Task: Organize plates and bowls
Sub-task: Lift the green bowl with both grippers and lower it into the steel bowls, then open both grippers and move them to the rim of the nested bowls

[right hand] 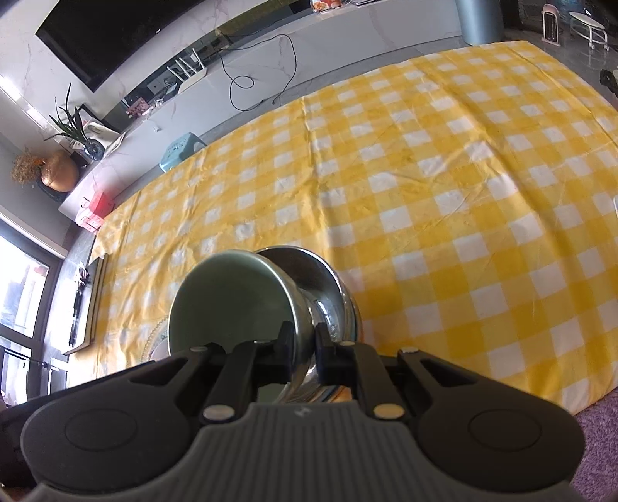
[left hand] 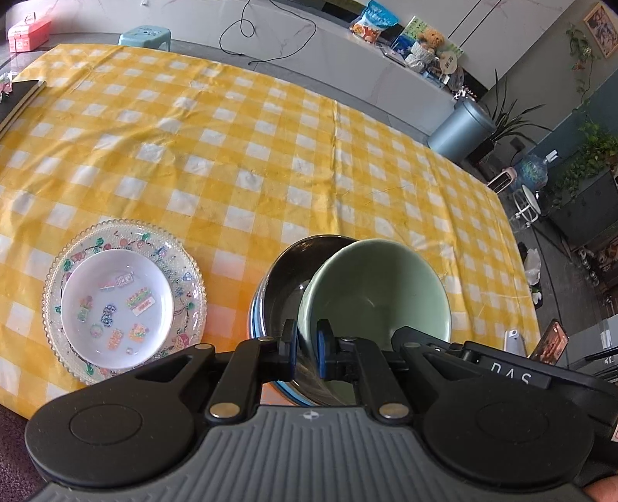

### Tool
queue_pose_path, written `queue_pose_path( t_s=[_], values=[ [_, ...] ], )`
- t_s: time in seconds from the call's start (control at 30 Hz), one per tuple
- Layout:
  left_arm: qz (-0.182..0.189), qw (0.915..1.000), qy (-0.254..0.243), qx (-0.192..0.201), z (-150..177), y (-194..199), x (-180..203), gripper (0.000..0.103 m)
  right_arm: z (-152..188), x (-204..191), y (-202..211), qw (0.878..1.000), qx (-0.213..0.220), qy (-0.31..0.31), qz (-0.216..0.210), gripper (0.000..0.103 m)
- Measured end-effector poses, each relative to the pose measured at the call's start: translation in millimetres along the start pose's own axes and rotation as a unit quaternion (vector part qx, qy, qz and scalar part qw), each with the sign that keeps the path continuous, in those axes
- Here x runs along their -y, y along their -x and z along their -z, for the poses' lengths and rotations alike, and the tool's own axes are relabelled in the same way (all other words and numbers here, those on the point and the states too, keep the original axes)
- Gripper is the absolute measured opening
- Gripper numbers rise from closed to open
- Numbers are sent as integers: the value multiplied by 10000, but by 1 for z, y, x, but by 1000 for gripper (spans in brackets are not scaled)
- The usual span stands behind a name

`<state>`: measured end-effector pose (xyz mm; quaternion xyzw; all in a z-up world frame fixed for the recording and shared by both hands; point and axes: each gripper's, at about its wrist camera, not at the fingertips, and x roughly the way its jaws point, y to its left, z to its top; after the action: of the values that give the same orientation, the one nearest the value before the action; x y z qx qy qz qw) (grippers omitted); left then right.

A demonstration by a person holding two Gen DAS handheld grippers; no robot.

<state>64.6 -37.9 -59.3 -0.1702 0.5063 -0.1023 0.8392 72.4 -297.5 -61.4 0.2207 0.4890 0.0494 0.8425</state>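
A pale green ceramic bowl (left hand: pixel 374 285) sits tilted inside a shiny steel bowl (left hand: pixel 282 293) near the table's front edge. My left gripper (left hand: pixel 307 345) is shut on the green bowl's near rim, one finger outside, one inside. In the right wrist view the green bowl (right hand: pixel 228 297) and steel bowl (right hand: pixel 328 285) show again, and my right gripper (right hand: pixel 305 349) is shut on the green bowl's wall, with one finger between the two bowls. A small white plate (left hand: pixel 116 305) with stickers lies on a clear glass plate (left hand: pixel 189 266) at the left.
The table wears a yellow and white checked cloth (left hand: pixel 270 154). A dark book (left hand: pixel 15 100) lies at its far left edge. A light blue stool (left hand: pixel 145 36) and a grey bin (left hand: pixel 459 127) stand beyond the table.
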Motion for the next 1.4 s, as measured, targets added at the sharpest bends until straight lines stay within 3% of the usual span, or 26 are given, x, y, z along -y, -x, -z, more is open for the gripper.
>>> queue_pose_path(
  t_s=[0.53, 0.87, 1.4],
  values=[
    [-403, 9966, -669, -269, -7, -17, 13, 12, -10, -6, -27, 9986, -320, 355, 235, 8],
    [-288, 9951, -857, -408, -10, -17, 14, 17, -21, -12, -34, 9940, -775, 667, 398, 9],
    [-196, 9957, -865, -276, -10, -6, 12, 20, -14, -23, -34, 9889, -593, 1208, 635, 9]
  ],
)
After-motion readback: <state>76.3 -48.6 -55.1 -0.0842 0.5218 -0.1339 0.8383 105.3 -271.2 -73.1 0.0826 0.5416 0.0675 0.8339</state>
